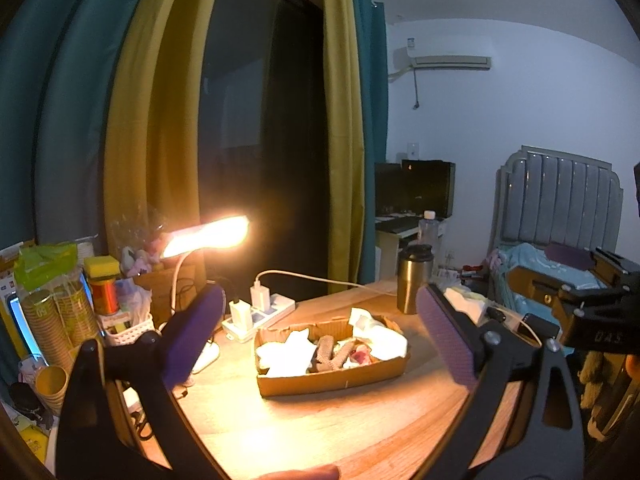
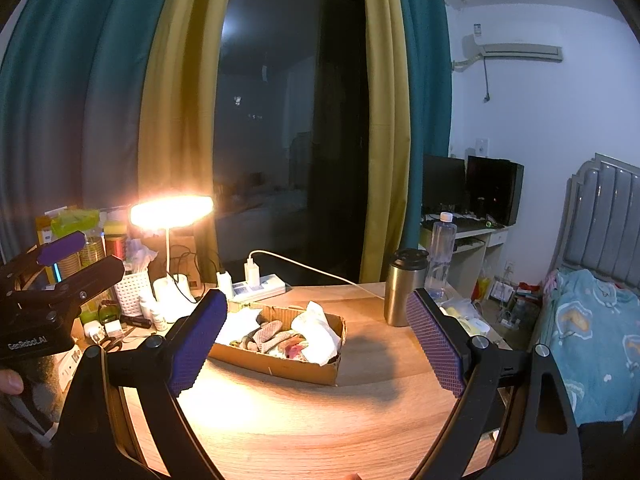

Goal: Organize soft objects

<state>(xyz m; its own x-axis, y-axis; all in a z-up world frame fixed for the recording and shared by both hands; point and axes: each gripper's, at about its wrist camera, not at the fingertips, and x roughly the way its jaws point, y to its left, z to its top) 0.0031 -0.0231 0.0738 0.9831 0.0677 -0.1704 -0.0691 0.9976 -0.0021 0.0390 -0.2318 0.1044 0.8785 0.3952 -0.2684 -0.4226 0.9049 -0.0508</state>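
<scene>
- The cardboard tray (image 1: 332, 382) of soft cloths (image 1: 382, 338) sits mid-bench (image 1: 320, 432), beside a lit desk lamp (image 1: 206, 236).
- Left tool (image 1: 320, 344): jaws spread wide, empty, hovering short of the tray.
- Right tool (image 2: 316, 344): likewise wide apart, holding nothing, tray ahead between its fingers.

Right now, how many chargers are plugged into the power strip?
2. A taller white charger with a cable sits mid-strip; a second white charger is at the power strip end nearest the lamp. Others may be hidden.
</scene>
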